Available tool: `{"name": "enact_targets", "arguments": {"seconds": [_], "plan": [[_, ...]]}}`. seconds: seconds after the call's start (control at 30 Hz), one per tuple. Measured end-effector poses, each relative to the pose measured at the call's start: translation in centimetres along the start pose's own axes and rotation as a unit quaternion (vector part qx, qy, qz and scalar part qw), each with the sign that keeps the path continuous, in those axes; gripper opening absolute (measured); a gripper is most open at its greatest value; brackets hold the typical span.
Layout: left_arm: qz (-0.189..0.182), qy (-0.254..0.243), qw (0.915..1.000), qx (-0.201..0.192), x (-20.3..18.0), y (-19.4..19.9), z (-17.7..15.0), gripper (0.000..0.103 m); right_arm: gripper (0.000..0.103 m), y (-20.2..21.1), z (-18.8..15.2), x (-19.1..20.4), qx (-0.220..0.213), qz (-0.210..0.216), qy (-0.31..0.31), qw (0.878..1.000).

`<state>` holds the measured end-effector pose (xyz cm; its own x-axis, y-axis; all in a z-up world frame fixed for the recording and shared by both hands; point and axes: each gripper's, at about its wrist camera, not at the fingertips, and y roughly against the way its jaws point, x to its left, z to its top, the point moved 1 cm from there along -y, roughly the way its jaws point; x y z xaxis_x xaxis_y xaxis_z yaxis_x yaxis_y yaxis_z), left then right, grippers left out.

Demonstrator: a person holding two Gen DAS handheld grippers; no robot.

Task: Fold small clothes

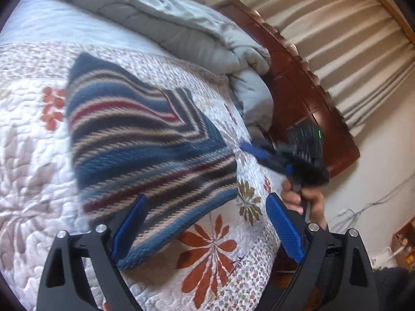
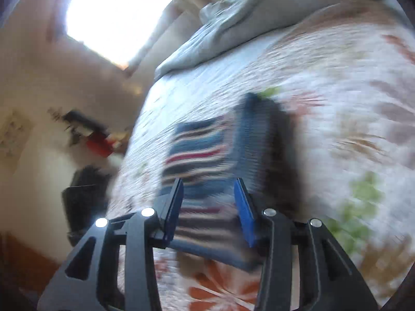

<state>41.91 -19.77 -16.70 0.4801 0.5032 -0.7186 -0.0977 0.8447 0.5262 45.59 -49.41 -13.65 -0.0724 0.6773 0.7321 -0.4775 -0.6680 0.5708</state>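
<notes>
A striped knit garment (image 1: 145, 150) in blue, tan, dark and red lies folded on the floral quilt (image 1: 31, 155). My left gripper (image 1: 207, 217) is open just above its near edge, one finger over the cloth, the other over the quilt. My right gripper (image 1: 262, 153) is seen at the garment's right corner, held by a hand (image 1: 308, 199). In the blurred right wrist view, the right gripper (image 2: 208, 194) is open with the garment (image 2: 199, 150) between and beyond its fingers. Neither holds the cloth.
A grey duvet (image 1: 181, 26) is bunched at the far side of the bed. A dark wooden bed board (image 1: 306, 90) and beige curtains (image 1: 350, 39) stand to the right. Cables and small items (image 1: 399, 243) lie on the floor at the right.
</notes>
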Motion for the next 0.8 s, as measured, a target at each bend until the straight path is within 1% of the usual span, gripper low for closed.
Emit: {"name": "enact_targets", "arguments": {"seconds": [0.03, 0.1, 0.13, 0.2, 0.23, 0.3, 0.33, 0.37, 0.4, 0.43, 0.47, 0.5, 0.57, 0.6, 0.67, 0.7, 0.77, 0.8], "plan": [[-0.001, 0.001, 1.0, 0.009, 0.1, -0.7, -0.2, 0.092, 0.038, -1.9, 0.2, 0.0, 0.026, 0.018, -0.004, 0.999], [0.003, 0.009, 0.9996, 0.027, 1.2, -2.3, -1.1, 0.092, 0.037, -4.8, 0.7, -1.4, 0.055, 0.01, -0.021, 0.998], [0.006, 0.017, 0.9993, 0.032, 1.9, -2.6, -1.7, 0.092, 0.035, -5.5, 0.9, -2.9, 0.063, 0.008, -0.03, 0.997], [0.004, 0.031, 0.9989, 0.034, 3.8, -3.4, -3.0, 0.09, 0.0, -5.9, 0.3, -5.8, 0.074, 0.005, -0.055, 0.996], [-0.002, 0.037, 0.9989, 0.03, 4.6, -3.3, -3.5, 0.087, 0.0, -5.3, -0.1, -7.5, 0.068, 0.01, -0.069, 0.995], [-0.026, 0.055, 0.9979, 0.02, 5.6, -3.3, -3.9, 0.084, 0.0, -3.9, -0.6, -9.7, 0.056, 0.044, -0.112, 0.991], [-0.034, 0.065, 0.9971, 0.018, 5.7, -3.0, -3.8, 0.084, 0.0, -3.3, -0.9, -10.0, 0.051, 0.048, -0.117, 0.991], [-0.045, 0.075, 0.996, 0.018, 5.6, -2.7, -3.4, 0.084, 0.002, -2.7, -0.6, -9.3, 0.048, 0.05, -0.105, 0.992], [-0.062, 0.08, 0.9947, 0.015, 5.4, -2.0, -2.7, 0.084, 0.01, -2.3, -0.4, -8.5, 0.047, 0.048, -0.093, 0.993], [-0.074, 0.076, 0.9943, 0.007, 5.0, -1.3, -1.8, 0.085, 0.016, -1.9, 0.1, -8.2, 0.044, 0.047, -0.086, 0.994], [-0.074, 0.061, 0.9954, -0.005, 4.2, -0.2, -0.3, 0.086, 0.029, -1.4, 1.2, -7.3, 0.033, 0.051, -0.077, 0.995], [-0.068, 0.049, 0.9963, -0.014, 3.8, 0.3, 0.9, 0.089, 0.034, -1.6, 2.2, -6.6, 0.026, 0.053, -0.073, 0.996], [-0.044, 0.026, 0.9981, -0.035, 3.4, 1.3, 4.3, 0.091, 0.034, -2.3, 4.9, -5.3, 0.019, 0.058, -0.068, 0.996], [-0.027, 0.021, 0.9984, -0.045, 3.6, 1.5, 6.6, 0.092, 0.034, -3.5, 6.4, -4.7, 0.025, 0.063, -0.067, 0.995], [-0.02, 0.031, 0.9985, -0.04, 4.7, 0.9, 9.6, 0.093, 0.034, -5.8, 8.2, -4.6, 0.043, 0.06, -0.066, 0.995], [-0.004, 0.042, 0.9984, -0.037, 5.8, 0.3, 11.2, 0.093, 0.034, -6.8, 8.9, -4.9, 0.051, 0.054, -0.066, 0.995], [0.012, 0.065, 0.9976, -0.02, 8.1, -1.0, 13.0, 0.092, 0.034, -8.5, 9.8, -6.4, 0.068, 0.035, -0.072, 0.995], [0.03, 0.084, 0.9959, -0.015, 9.6, -1.8, 13.5, 0.092, 0.03, -9.5, 9.8, -7.2, 0.074, 0.023, -0.078, 0.994]]}}
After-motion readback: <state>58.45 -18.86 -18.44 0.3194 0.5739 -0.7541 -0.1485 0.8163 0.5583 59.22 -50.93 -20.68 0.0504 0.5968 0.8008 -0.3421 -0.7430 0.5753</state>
